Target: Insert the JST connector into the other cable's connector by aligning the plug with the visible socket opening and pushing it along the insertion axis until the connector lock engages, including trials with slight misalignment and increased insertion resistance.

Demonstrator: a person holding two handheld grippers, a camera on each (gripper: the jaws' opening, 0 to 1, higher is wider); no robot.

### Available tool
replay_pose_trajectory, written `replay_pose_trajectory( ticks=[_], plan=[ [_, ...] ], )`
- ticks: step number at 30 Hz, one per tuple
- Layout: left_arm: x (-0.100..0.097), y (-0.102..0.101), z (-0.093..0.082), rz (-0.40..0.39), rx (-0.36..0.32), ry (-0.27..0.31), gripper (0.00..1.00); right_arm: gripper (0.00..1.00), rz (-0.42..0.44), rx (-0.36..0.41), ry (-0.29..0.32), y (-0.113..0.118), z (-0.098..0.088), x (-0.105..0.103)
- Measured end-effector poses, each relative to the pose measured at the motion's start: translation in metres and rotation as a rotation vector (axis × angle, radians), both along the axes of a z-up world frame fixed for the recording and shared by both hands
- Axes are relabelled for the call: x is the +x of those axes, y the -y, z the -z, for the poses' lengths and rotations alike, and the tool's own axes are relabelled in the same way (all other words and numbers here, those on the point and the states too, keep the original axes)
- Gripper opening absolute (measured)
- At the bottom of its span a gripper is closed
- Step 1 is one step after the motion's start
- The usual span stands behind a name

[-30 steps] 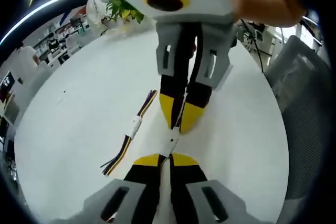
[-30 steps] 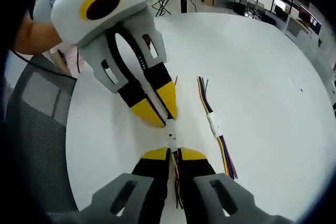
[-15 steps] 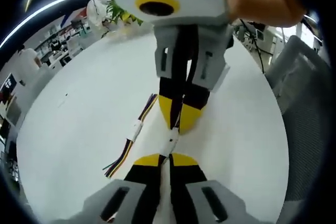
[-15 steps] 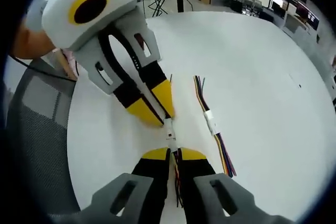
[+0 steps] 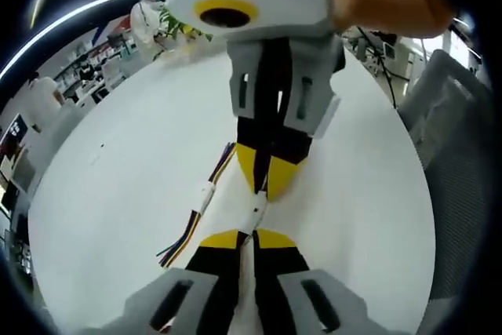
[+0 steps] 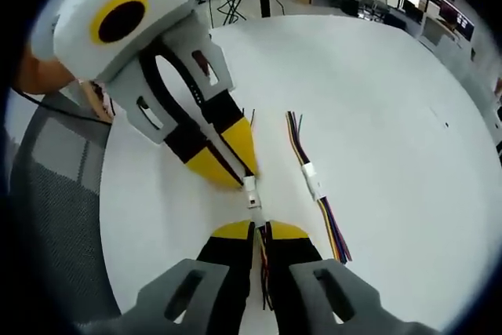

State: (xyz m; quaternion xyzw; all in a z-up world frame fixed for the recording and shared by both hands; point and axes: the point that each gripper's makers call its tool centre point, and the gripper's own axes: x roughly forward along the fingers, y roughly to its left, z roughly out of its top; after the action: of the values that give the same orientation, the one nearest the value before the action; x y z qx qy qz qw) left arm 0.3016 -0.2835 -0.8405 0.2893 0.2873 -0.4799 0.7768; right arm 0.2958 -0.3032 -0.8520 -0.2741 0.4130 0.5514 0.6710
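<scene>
Left gripper (image 5: 249,234) is seen closed on its cable end, jaws together with the wires running back between them; the white connector (image 5: 256,213) sticks out just past the tips at 12 o'clock in the left gripper view. Right gripper (image 5: 267,182) is met tip-to-tip from 12 o'clock, also clamped on its own cable, so the two white housings are held in the narrow gap between the yellow tips. In the right gripper view the same pair is seen mirrored: right gripper (image 6: 261,230) at the bottom with wires between closed jaws, left gripper (image 6: 235,172) coming in from 11 o'clock, white connector (image 6: 252,198) bridging the two. Key relation: both long axes are nearly collinear, along the line joining the two grippers; the left one is angled slightly off, toward 11 o'clock in the right gripper view. The housings appear touching or partly mated; whether the lock is engaged cannot be told. A straight push along the shared axis is judged to be what remains, with the small angular offset taken out first, else jamming is likely. A spare joined cable (image 6: 314,182) lies on the white table (image 6: 392,115) at 2 o'clock of the right gripper, apart from the work. A grey chair (image 6: 47,194) is seen at the table edge.
</scene>
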Motion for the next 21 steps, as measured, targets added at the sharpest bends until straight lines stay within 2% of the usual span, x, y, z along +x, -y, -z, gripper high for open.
replay_pose_trajectory(
  ticks=[14, 17, 21],
  plan=[
    [0.0005, 0.0003, 0.0003, -0.021, 0.017, 0.014, 0.0, 0.03, 0.014, 0.008, 0.012, 0.0001, 0.0, 0.0019],
    [0.0004, -0.0014, 0.0031, -0.024, 0.024, 0.01, 0.0, 0.03, 0.024, 0.039, 0.004, -0.001, 0.0013, 0.0014],
    [0.0008, -0.0029, 0.004, -0.041, 0.001, -0.01, 0.0, 0.04, 0.024, 0.099, 0.004, -0.0014, 0.0029, -0.0019]
  ],
)
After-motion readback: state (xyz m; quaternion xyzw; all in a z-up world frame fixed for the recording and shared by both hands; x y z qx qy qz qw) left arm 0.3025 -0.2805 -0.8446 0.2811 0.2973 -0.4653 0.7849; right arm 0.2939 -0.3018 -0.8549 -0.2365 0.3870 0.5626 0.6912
